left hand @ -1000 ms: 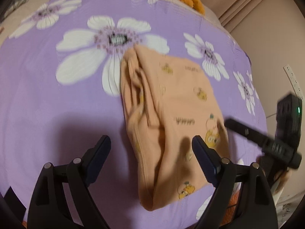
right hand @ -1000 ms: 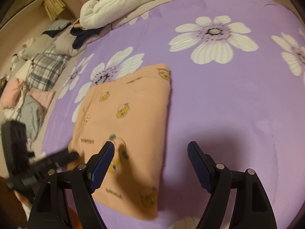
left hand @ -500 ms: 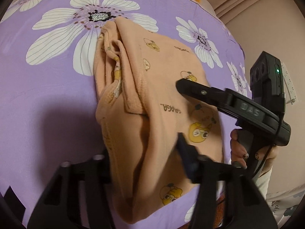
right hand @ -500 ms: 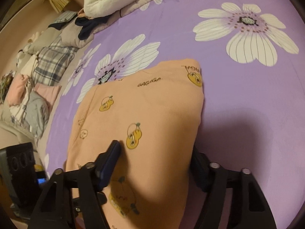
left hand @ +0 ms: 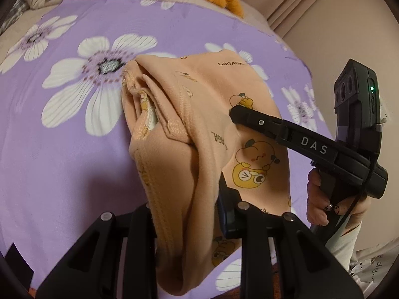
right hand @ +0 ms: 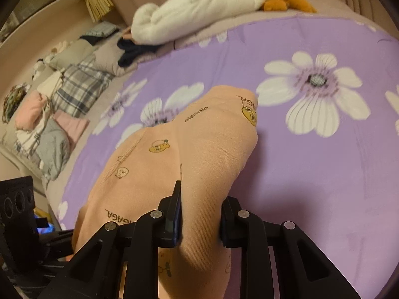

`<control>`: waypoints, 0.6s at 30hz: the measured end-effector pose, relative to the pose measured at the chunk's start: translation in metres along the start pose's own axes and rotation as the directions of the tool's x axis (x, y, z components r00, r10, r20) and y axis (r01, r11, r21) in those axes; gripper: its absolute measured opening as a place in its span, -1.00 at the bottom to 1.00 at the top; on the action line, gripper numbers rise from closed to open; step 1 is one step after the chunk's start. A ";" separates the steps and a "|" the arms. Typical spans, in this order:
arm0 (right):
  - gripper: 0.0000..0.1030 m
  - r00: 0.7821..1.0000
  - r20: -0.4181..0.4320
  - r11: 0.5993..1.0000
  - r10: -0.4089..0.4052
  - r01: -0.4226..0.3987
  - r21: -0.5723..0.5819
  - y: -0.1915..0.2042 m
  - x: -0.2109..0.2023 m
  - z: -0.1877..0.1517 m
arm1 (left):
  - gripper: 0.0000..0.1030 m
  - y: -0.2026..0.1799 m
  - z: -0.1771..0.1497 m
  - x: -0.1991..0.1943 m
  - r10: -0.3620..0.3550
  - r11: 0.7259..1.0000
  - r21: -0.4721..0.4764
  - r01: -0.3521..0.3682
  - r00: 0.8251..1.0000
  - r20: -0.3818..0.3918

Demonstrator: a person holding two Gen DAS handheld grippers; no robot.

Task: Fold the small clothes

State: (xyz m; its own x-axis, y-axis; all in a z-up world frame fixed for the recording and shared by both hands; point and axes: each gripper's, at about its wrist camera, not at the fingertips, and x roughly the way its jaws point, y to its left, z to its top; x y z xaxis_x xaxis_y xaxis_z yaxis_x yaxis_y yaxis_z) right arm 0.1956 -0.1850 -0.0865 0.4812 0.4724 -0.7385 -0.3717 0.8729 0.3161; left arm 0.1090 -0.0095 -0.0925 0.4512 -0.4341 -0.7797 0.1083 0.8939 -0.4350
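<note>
Right gripper (right hand: 199, 214): jaws had just been closing; pads pressed a bunched fold of the garment.
Garment (right hand: 199, 144): peach, cartoon prints, near end raised off purple floral sheet (right hand: 324, 174).
Background: white plush (right hand: 194, 10), folded clothes pile (right hand: 49, 114).

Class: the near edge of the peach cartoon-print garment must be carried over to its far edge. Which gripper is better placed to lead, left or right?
Neither alone. Left gripper and right gripper have both just closed on the peach cartoon-print garment at its near edge, one on each side, so they should probably move together.
</note>
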 end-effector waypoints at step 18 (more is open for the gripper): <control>-0.50 0.998 0.018 0.996 -0.065 0.064 0.067 -0.040 -0.016 -0.009 | -0.48 -0.041 0.005 0.041 0.014 0.998 0.058 -0.011 0.999 -0.043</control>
State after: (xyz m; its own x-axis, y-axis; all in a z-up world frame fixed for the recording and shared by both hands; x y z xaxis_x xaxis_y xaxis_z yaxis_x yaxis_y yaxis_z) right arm 0.1958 -0.2285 -0.0932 0.5187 0.4166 -0.7466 -0.2861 0.9075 0.3076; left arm 0.1276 -0.0630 -0.1046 0.4144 -0.4262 -0.8041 0.1540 0.9037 -0.3996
